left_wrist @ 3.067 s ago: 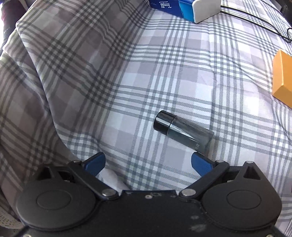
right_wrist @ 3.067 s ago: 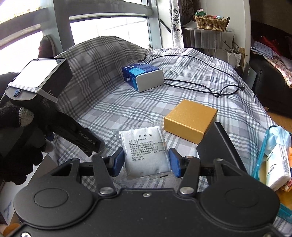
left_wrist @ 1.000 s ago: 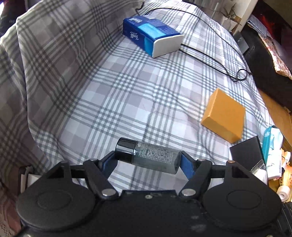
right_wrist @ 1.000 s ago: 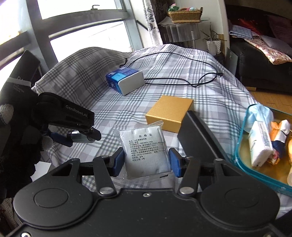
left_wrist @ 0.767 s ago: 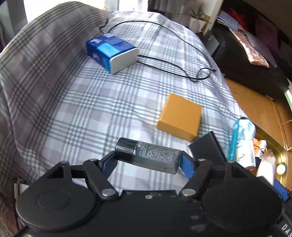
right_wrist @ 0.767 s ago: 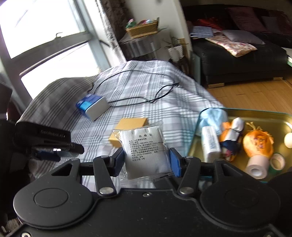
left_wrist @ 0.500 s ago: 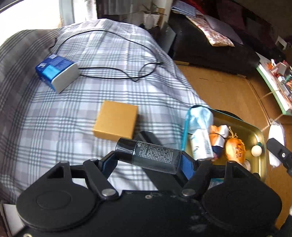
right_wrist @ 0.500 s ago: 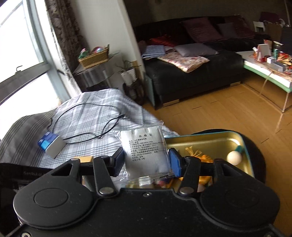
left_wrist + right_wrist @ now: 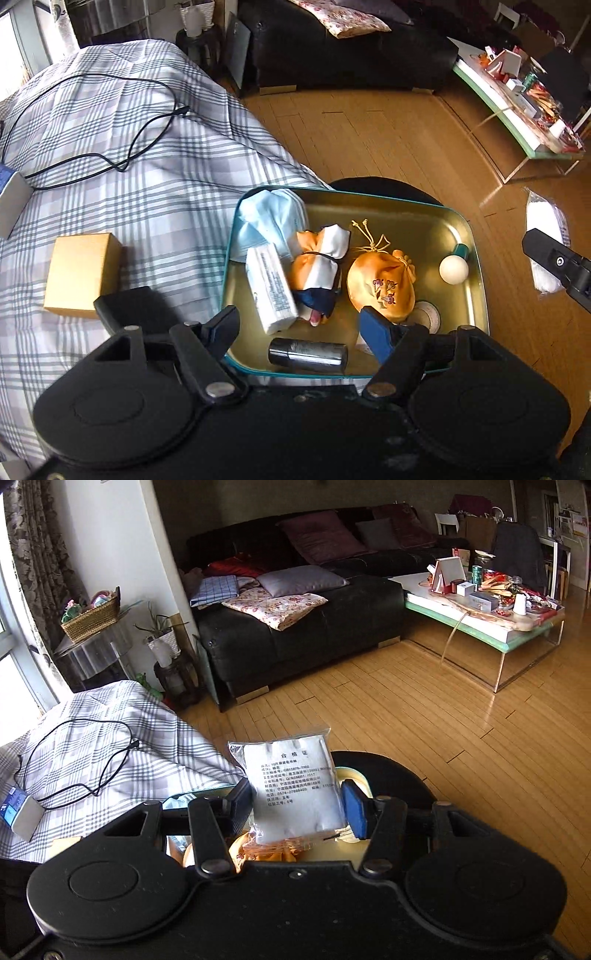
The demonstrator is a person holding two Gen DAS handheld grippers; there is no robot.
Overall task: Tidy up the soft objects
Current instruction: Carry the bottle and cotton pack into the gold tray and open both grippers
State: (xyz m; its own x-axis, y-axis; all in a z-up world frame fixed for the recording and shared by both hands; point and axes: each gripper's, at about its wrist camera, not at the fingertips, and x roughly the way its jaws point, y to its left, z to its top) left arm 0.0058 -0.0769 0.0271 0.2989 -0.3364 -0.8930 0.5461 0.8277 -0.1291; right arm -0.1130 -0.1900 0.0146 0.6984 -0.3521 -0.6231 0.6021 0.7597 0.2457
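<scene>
A gold metal tray with a teal rim (image 9: 458, 218) holds a blue face mask (image 9: 266, 218), a white tissue pack (image 9: 273, 288), an orange, white and navy cloth bundle (image 9: 317, 266), an orange pouch (image 9: 380, 284) and a white ball (image 9: 453, 269). A dark bottle (image 9: 308, 354) lies at the tray's near rim. My left gripper (image 9: 299, 325) hovers open above it, pads clear of both ends. My right gripper (image 9: 295, 808) is shut on a white packet in clear plastic (image 9: 295, 790) over the tray. That packet (image 9: 546, 236) also shows at the left wrist view's right edge.
The tray sits on a black round stool (image 9: 384, 186) beside a plaid-covered bed (image 9: 147, 177). On the bed lie a gold box (image 9: 81, 275), a black lid (image 9: 133, 306) and a black cable (image 9: 110, 147). Beyond are wooden floor, a black sofa (image 9: 295, 627) and a cluttered coffee table (image 9: 480, 616).
The left gripper swept from the bed to over the tray. The bottle it clamped half a second ago now lies in the tray. The right gripper carried the packet to the tray.
</scene>
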